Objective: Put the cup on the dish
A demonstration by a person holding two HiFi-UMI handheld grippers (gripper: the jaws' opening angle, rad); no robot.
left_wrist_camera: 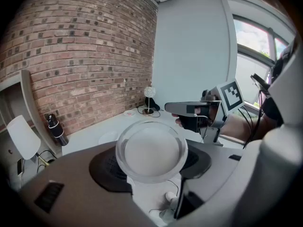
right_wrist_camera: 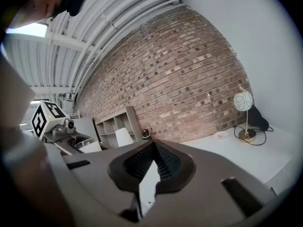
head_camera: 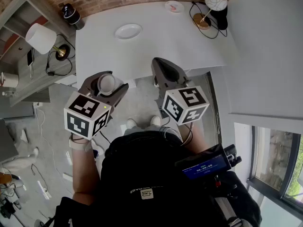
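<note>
- The left gripper (head_camera: pixel 108 79) has its jaws spread wide and closed on the cup (head_camera: pixel 106 84), which sits between the dark pads with its round mouth facing up.
- In the head view the cup is at the left of centre. It is off the desk (head_camera: pixel 156 37), over the floor and short of the near edge.
- The dish (head_camera: pixel 128 30) lies flat on the desk, up-frame and slightly right of the cup, well apart from it. My judgement is that the coming move is a carry up the frame, across the desk edge, and then a lowering.
- In the left gripper view the dish (left_wrist_camera: pixel 110 137) shows pale, just beyond the cup's rim to the left.
- The right gripper (head_camera: pixel 160 66) has its jaws pressed together on nothing. It hangs over the desk edge, right of the cup and clear of the line to the dish. It is about as near the dish, but it carries nothing.
- The desk surface between the near edge and the dish looks bare.
- A dark bottle (head_camera: pixel 72 15) stands at the upper-left corner. A small plate (head_camera: pixel 174 6) and a lamp (head_camera: pixel 213 4) with its cable sit at the upper right, all away from the path.
</note>
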